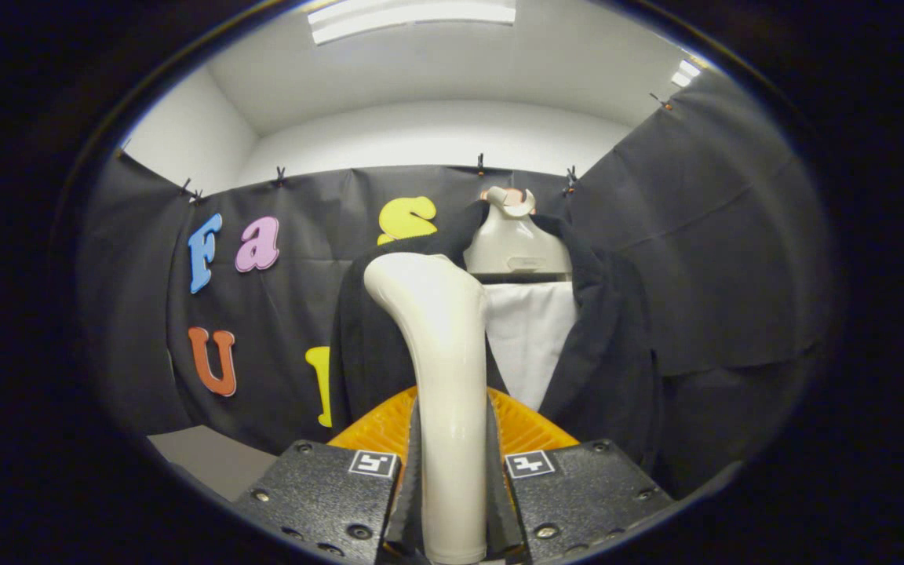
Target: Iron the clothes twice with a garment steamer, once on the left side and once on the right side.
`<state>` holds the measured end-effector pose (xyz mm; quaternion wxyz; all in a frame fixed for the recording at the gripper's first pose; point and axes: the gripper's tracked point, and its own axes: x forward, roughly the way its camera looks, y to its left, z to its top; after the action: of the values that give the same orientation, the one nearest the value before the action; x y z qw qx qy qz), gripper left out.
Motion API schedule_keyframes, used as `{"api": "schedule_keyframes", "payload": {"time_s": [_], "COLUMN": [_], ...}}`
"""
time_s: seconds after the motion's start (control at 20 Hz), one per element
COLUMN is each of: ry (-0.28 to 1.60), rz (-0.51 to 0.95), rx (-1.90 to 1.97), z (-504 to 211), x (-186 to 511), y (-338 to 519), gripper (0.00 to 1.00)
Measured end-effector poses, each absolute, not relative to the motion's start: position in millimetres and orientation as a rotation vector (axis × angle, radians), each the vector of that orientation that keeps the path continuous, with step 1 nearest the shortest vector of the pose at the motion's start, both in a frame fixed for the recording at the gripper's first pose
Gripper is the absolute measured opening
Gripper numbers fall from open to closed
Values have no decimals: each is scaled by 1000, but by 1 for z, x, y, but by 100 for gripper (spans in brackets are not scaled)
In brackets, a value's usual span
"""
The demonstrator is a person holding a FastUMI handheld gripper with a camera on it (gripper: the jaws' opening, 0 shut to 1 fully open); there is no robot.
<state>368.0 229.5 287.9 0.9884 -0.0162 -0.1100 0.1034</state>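
A cream garment steamer (pixel 440 345) rises from between my fingers, its handle clamped by my gripper (pixel 452 486), which is shut on it. The steamer's rounded head leans toward the left front panel of a black jacket (pixel 609 353). The jacket hangs on a cream hanger stand (pixel 516 243) just beyond the steamer, with a white inner panel (pixel 530 337) showing between its lapels. Whether the head touches the cloth I cannot tell.
An orange ribbed base (pixel 526 428) lies just ahead of the fingers under the steamer. Black cloth walls (pixel 734 235) close in behind and to the right of the jacket. A strip of pale floor or table (pixel 209 459) shows at the lower left.
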Motion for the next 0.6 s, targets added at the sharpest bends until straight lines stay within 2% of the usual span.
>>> {"api": "schedule_keyframes", "payload": {"time_s": [0.6], "ry": [-97], "rz": [193], "rx": [-57], "z": [206], "x": [365], "y": [212], "gripper": [37]}}
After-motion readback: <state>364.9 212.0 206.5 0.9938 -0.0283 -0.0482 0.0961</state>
